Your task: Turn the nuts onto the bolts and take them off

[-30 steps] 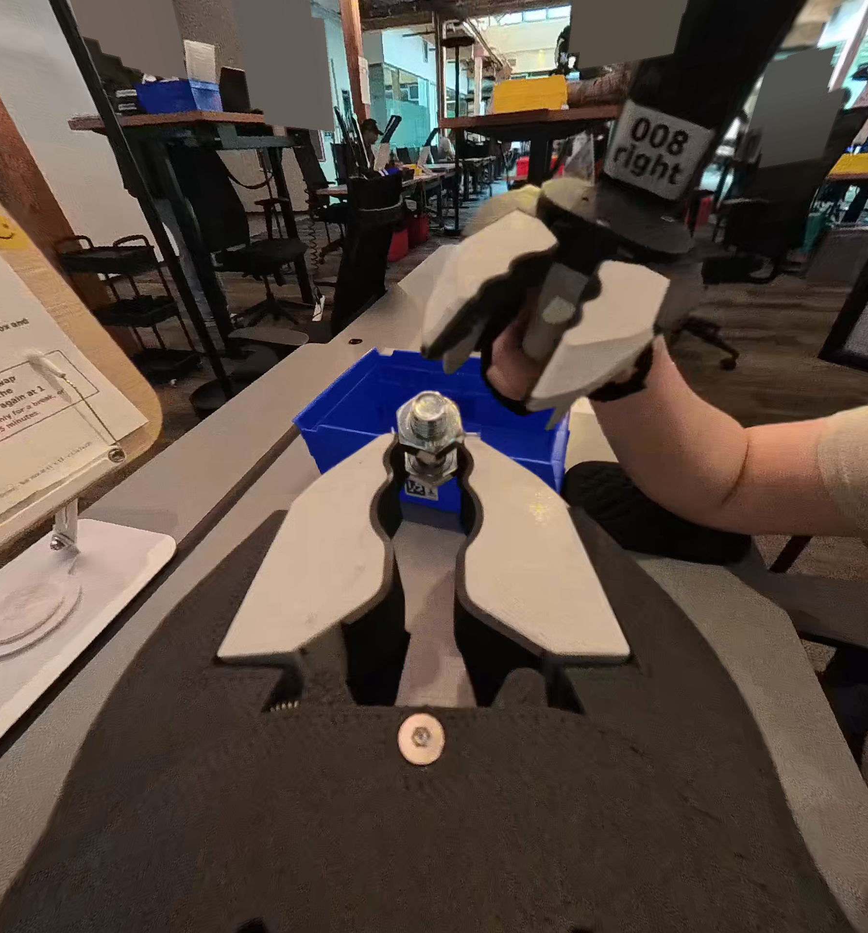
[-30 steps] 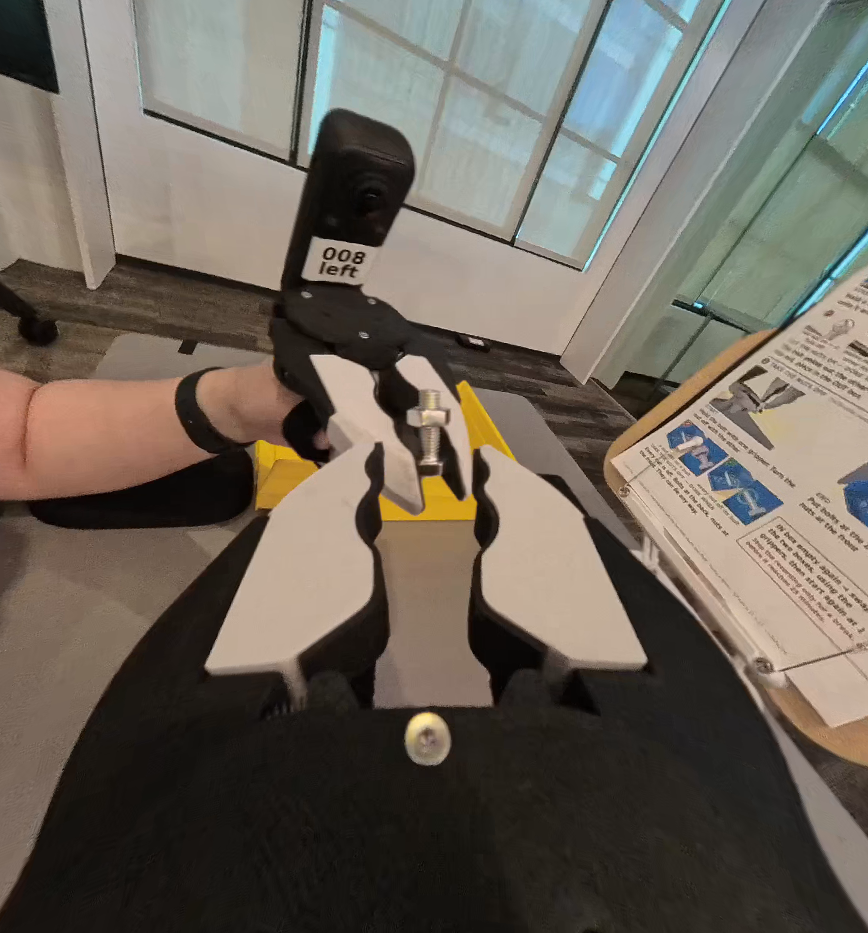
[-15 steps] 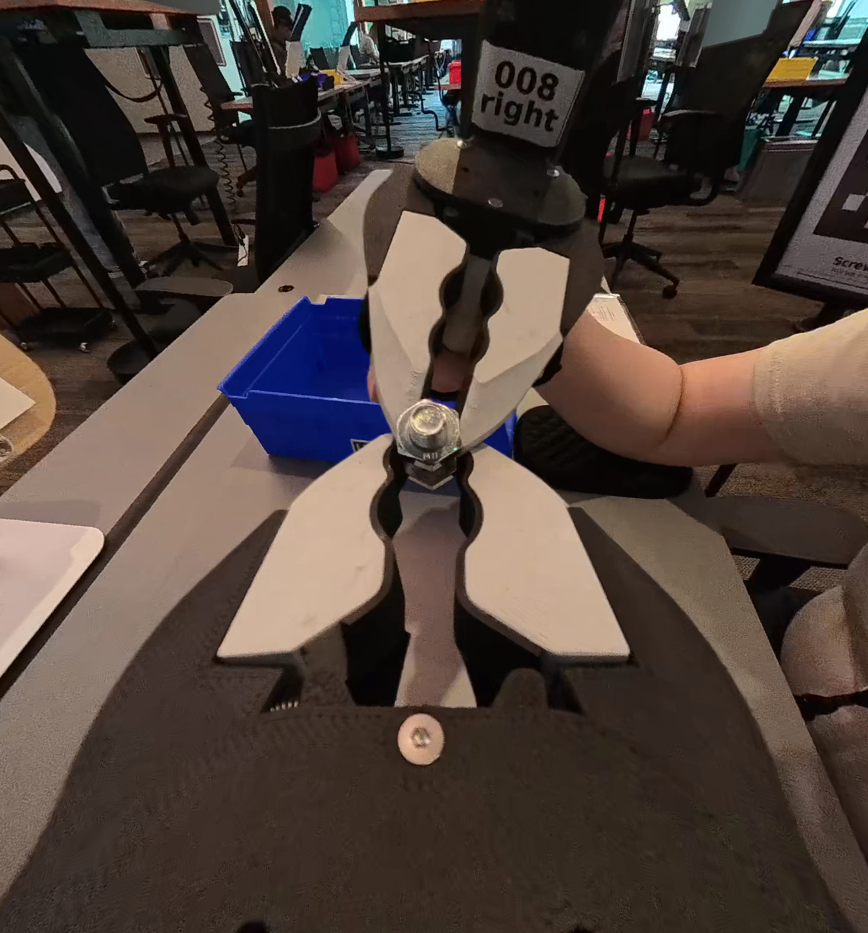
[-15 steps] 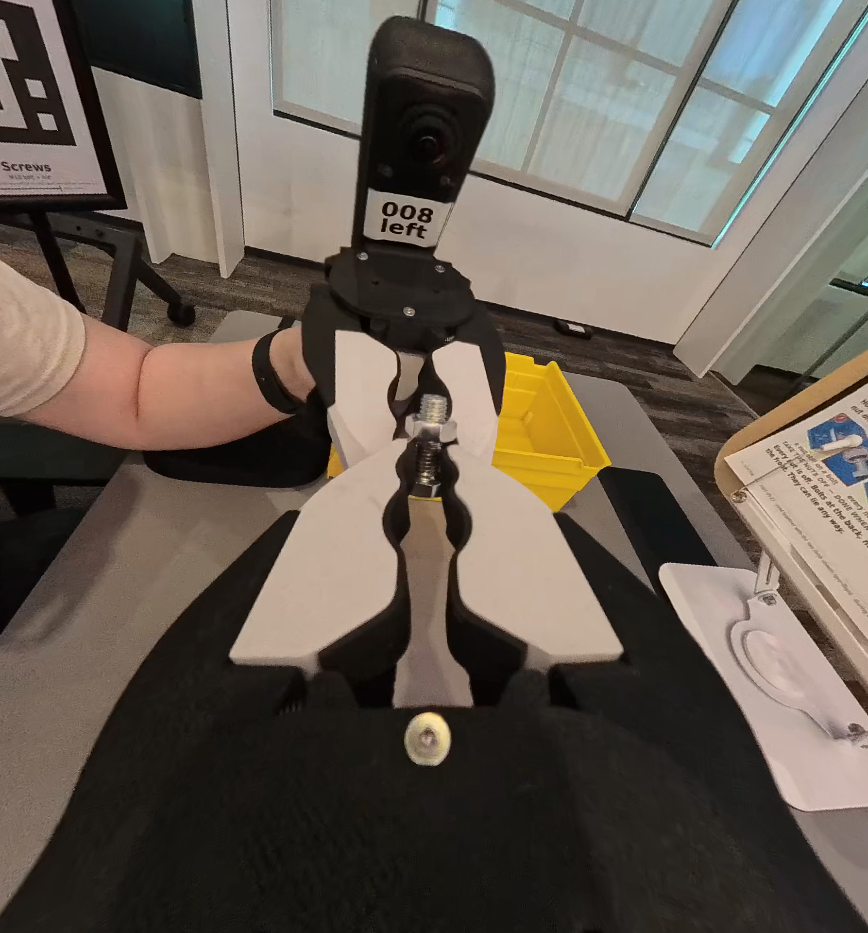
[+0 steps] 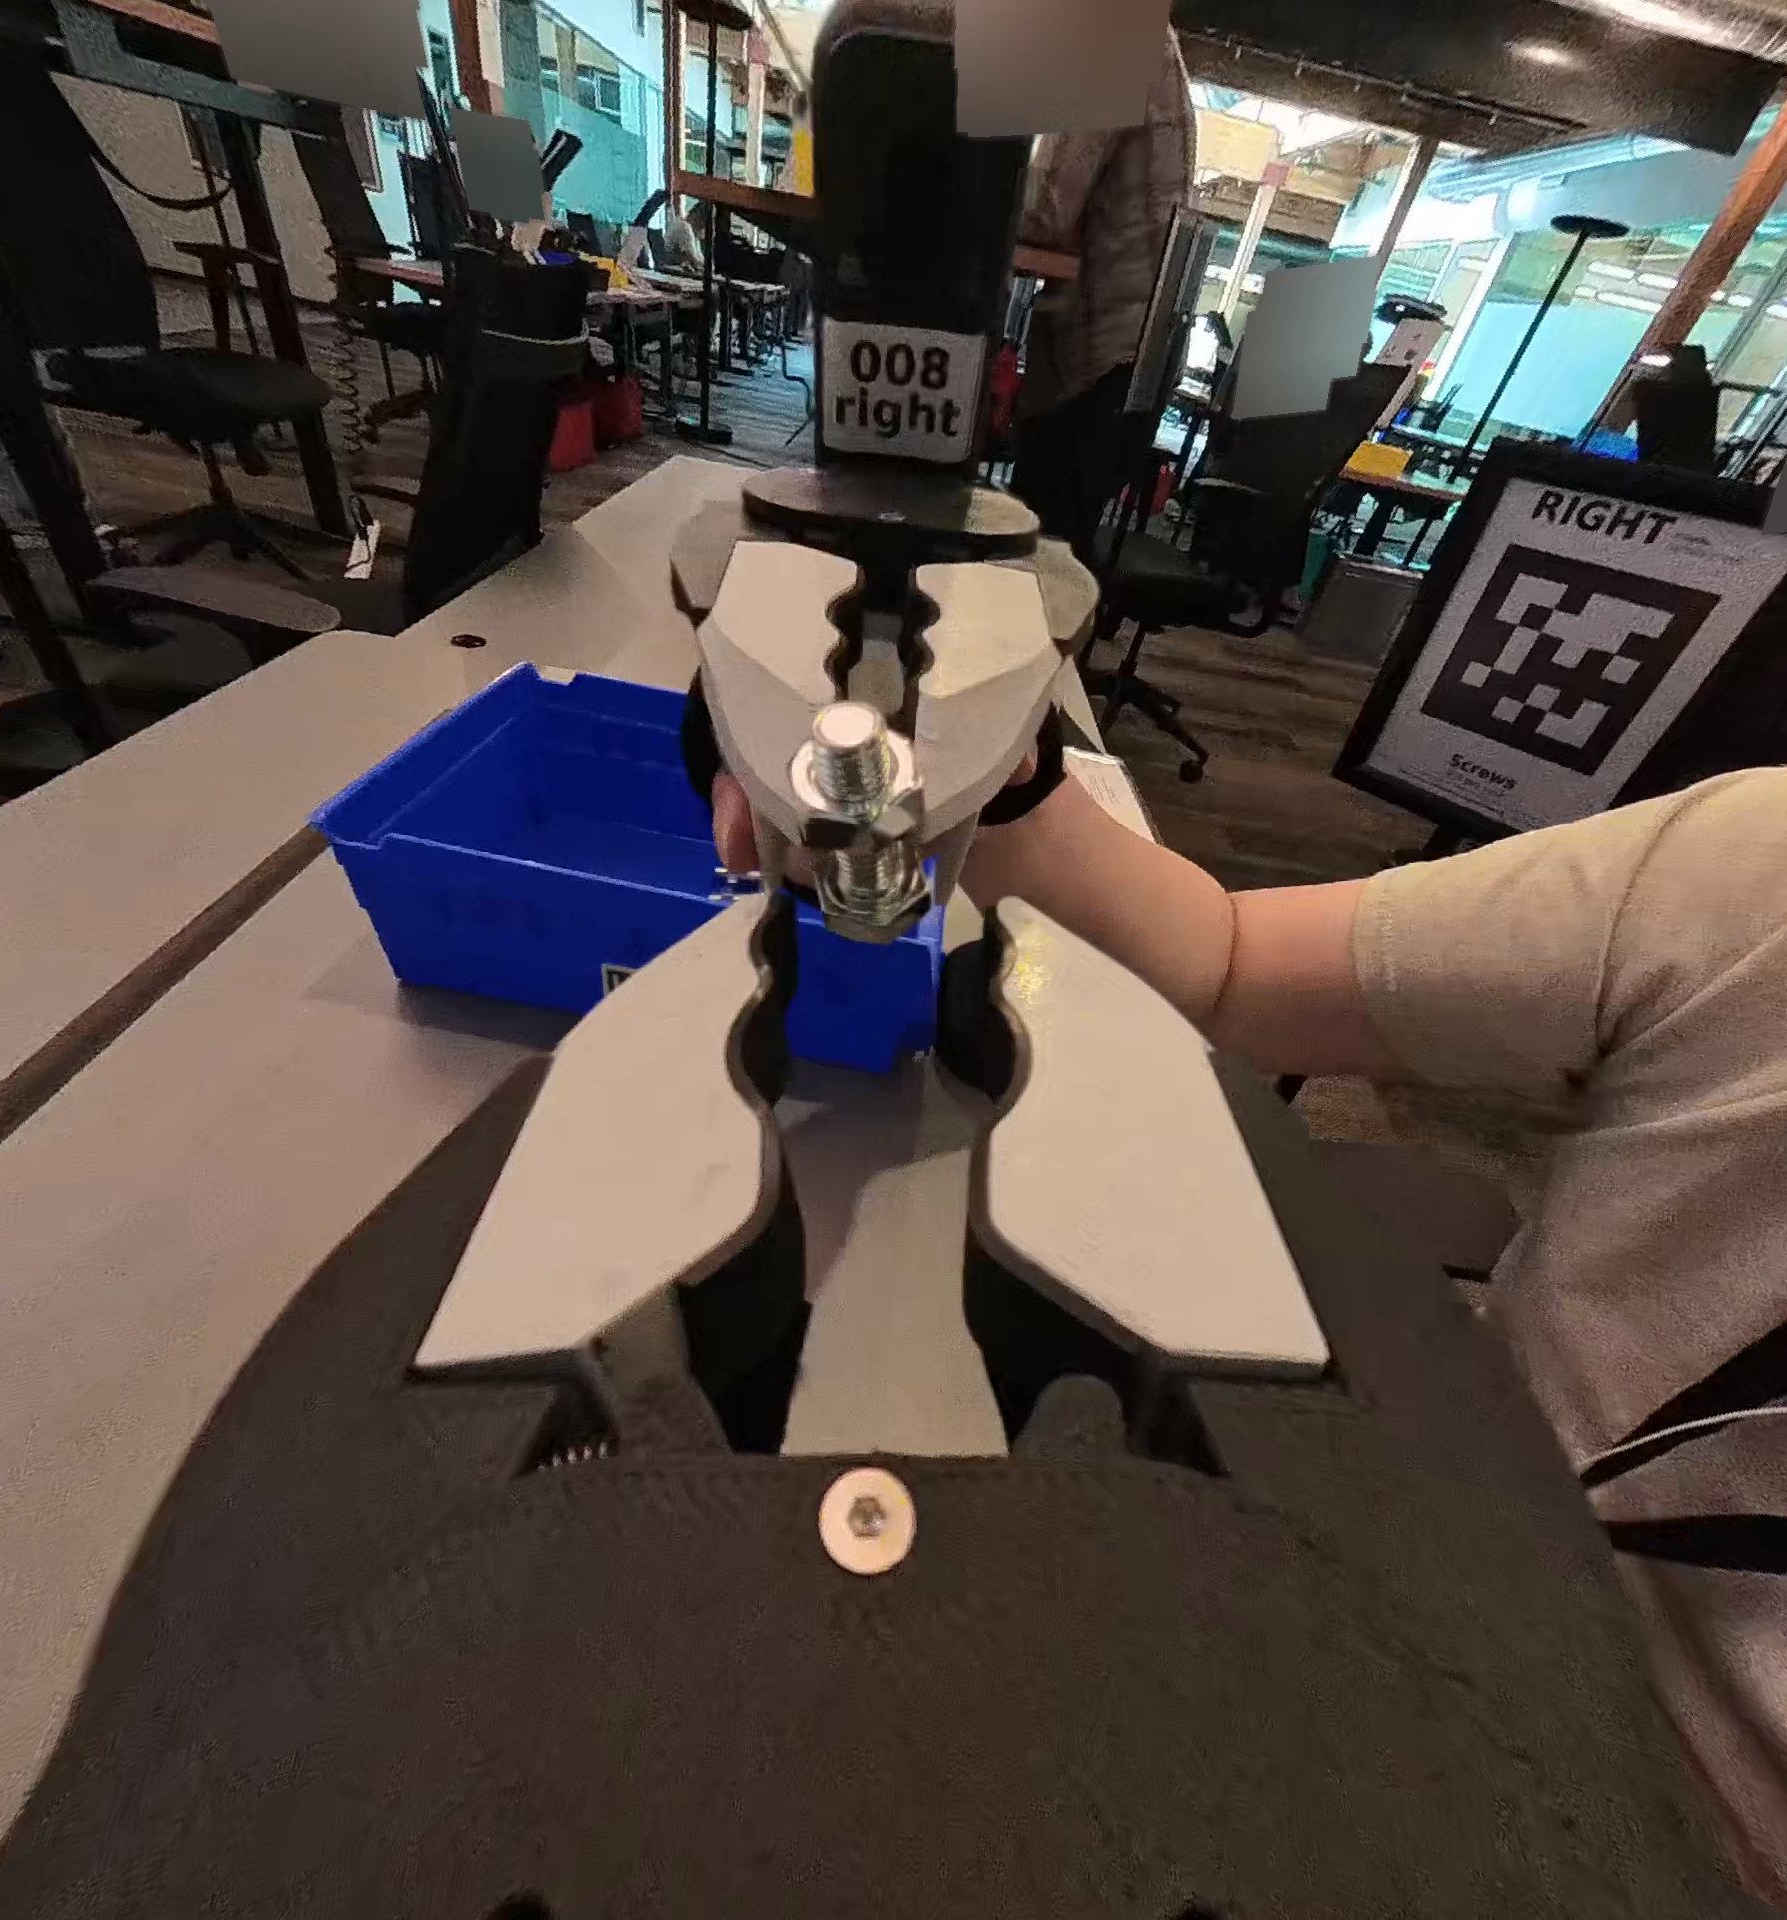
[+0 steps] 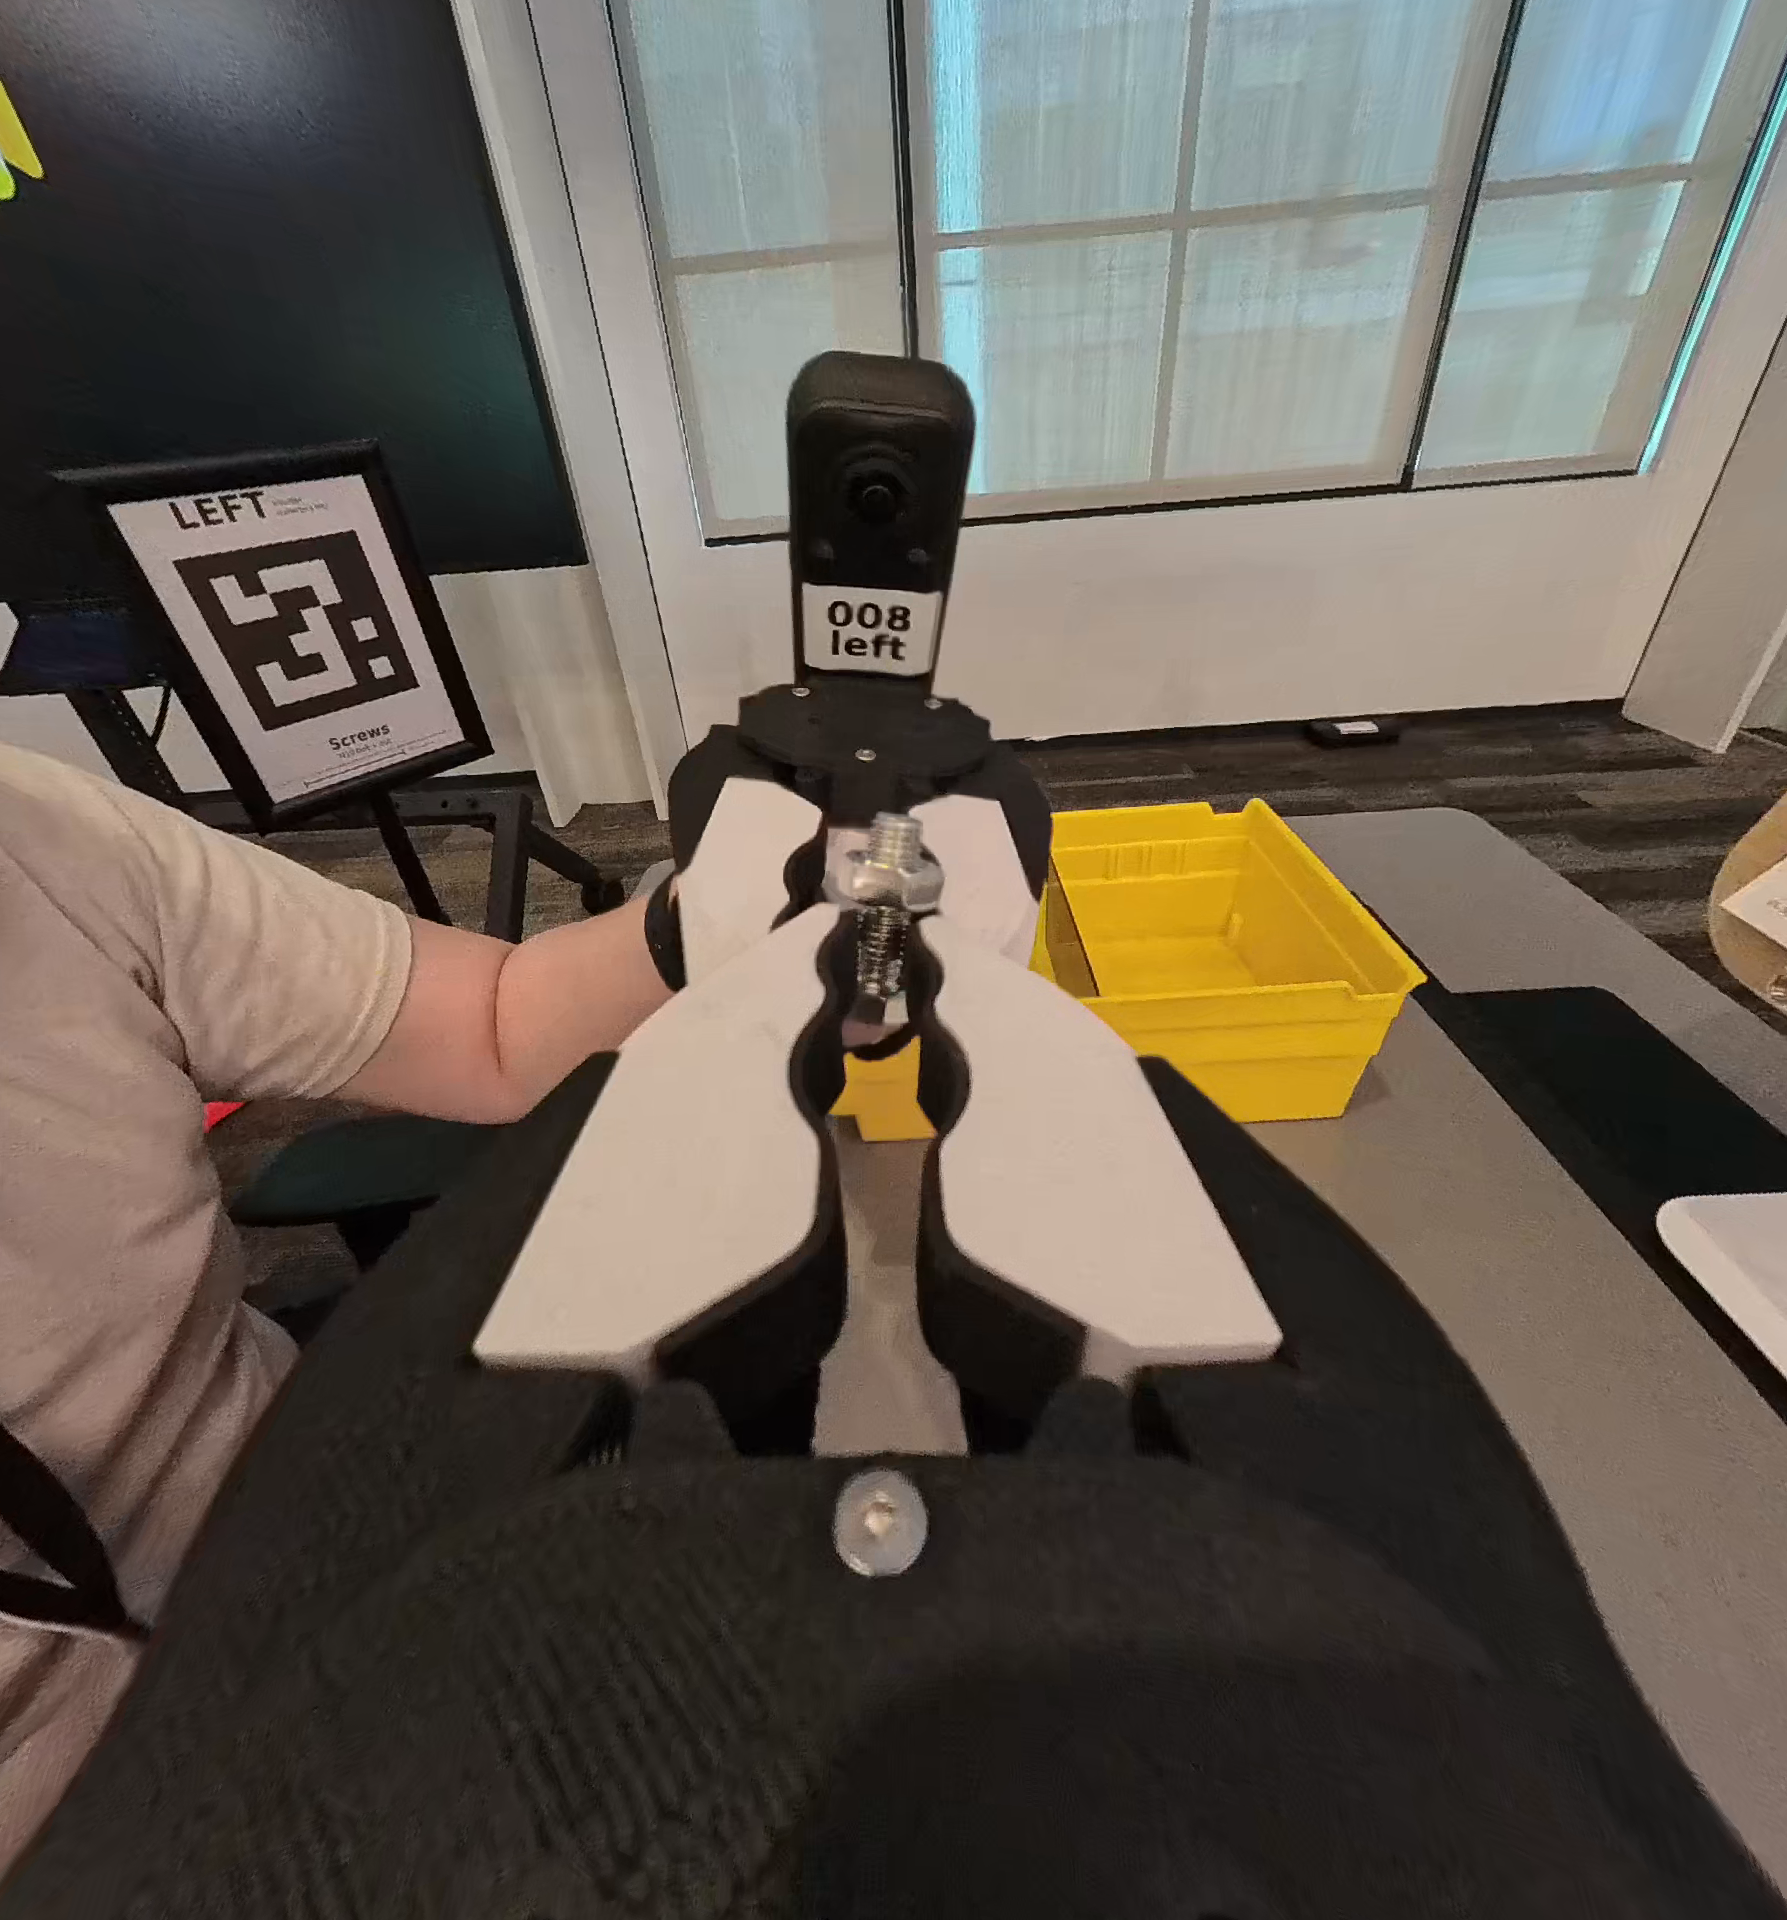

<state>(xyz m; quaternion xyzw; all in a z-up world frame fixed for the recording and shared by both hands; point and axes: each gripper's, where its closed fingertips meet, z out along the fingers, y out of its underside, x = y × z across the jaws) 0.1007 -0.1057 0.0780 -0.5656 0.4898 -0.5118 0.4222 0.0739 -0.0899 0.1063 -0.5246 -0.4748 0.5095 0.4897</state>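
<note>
A silver bolt (image 5: 861, 831) with a hex nut (image 5: 856, 819) on its thread stands upright between my two grippers, head down. My right gripper (image 6: 878, 925) is shut on the bolt's shank (image 6: 876, 961) just below the nut (image 6: 884, 883). It also shows in the left wrist view (image 5: 858, 727), facing me. My left gripper (image 5: 881, 914) is open, its jaws spread to either side just under the bolt head without touching it. In the right wrist view the left gripper (image 6: 868, 862) sits right behind the bolt with its fingers apart.
A blue bin (image 5: 577, 831) stands on the grey table (image 5: 193, 1091) behind the bolt on the left gripper's side. A yellow bin (image 6: 1211, 966) stands at the right gripper's far side. Framed marker signs (image 5: 1564, 644) (image 6: 297, 634) and the person's forearms (image 5: 1128, 925) flank the work area.
The left gripper held the bolt a second ago. The right gripper came in and shut on it, and the left gripper has opened and let go. Both views have swung round.
</note>
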